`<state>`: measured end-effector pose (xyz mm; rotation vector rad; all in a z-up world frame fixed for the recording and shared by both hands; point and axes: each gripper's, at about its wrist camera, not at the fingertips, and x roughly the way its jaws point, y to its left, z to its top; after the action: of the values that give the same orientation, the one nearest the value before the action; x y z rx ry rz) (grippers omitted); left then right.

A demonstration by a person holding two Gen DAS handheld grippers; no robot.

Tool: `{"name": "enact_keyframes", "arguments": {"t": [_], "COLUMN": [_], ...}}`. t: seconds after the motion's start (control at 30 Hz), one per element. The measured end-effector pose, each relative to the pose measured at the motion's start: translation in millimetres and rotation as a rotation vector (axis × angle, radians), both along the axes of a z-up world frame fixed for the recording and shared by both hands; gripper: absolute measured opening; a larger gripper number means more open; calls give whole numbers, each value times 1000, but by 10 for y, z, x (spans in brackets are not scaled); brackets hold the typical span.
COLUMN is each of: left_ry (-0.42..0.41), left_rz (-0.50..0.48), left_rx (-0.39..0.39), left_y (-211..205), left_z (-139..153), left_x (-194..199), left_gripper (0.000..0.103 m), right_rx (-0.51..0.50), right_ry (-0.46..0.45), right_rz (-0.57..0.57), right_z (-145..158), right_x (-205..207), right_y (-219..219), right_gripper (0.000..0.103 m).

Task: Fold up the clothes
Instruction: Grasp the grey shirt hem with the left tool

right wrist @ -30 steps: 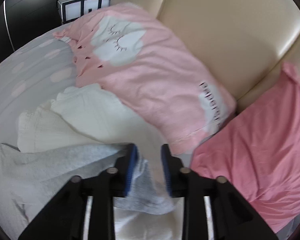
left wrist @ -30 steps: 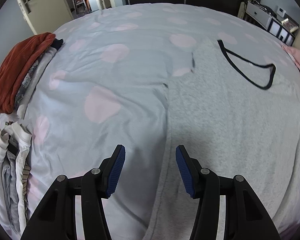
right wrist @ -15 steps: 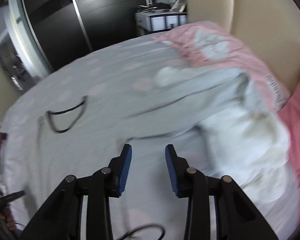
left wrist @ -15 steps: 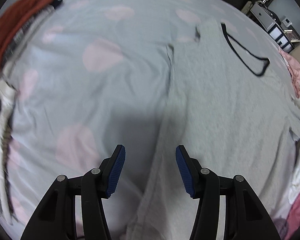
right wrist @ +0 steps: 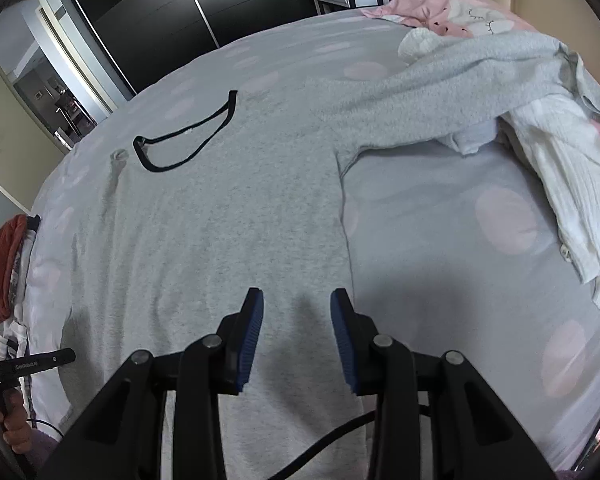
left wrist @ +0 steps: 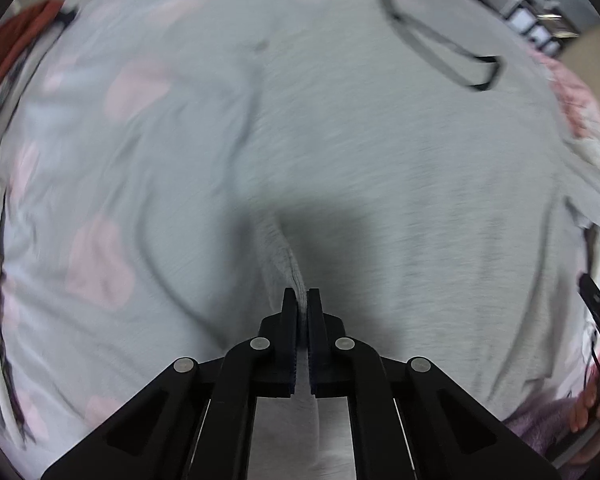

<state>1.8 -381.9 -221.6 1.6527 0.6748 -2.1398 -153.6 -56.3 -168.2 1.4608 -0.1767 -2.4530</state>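
A grey long-sleeved top (right wrist: pixel 228 208) with a black neckline (right wrist: pixel 188 136) lies spread on the bed. Its right sleeve (right wrist: pixel 440 92) drapes over a heap of clothes. My left gripper (left wrist: pixel 301 300) is shut on a pinched ridge of the grey top's (left wrist: pixel 380 160) left side edge and lifts it slightly. My right gripper (right wrist: pixel 296 320) is open and empty, just above the top's lower right part near its side seam.
The bed has a grey cover with pink spots (right wrist: pixel 460 240). A white garment (right wrist: pixel 572 184) and pink pillows (right wrist: pixel 452 12) lie at the right. A stack with a rust-red garment (right wrist: pixel 4 264) sits at the left edge. A dark wardrobe (right wrist: pixel 160 8) stands behind.
My left gripper came down and shut on the top's left edge. My right gripper let go of the sleeve, swung left and opened over the top's lower part.
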Motion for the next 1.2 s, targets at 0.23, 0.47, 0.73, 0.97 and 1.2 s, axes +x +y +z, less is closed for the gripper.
{"name": "enact_keyframes", "arguments": {"t": [0.23, 0.47, 0.73, 0.97, 1.2], "left_ry": [172, 110, 147, 160, 67], "left_rz": [-249, -328, -308, -227, -13], "left_rx": [85, 78, 3, -7, 42], "left_y": [596, 1213, 1069, 409, -189], "left_z": [276, 10, 71, 461, 177], "left_x": [-337, -916, -700, -491, -250], "left_gripper": [4, 4, 5, 6, 6], "right_rx": [-12, -13, -28, -37, -36], "right_ry": [20, 0, -15, -18, -14], "right_rz": [23, 17, 31, 32, 29], "right_z": [7, -75, -122, -126, -115], "right_x": [-42, -107, -163, -154, -147], "right_y": [-53, -15, -52, -33, -28], "right_gripper": [34, 33, 33, 34, 34]}}
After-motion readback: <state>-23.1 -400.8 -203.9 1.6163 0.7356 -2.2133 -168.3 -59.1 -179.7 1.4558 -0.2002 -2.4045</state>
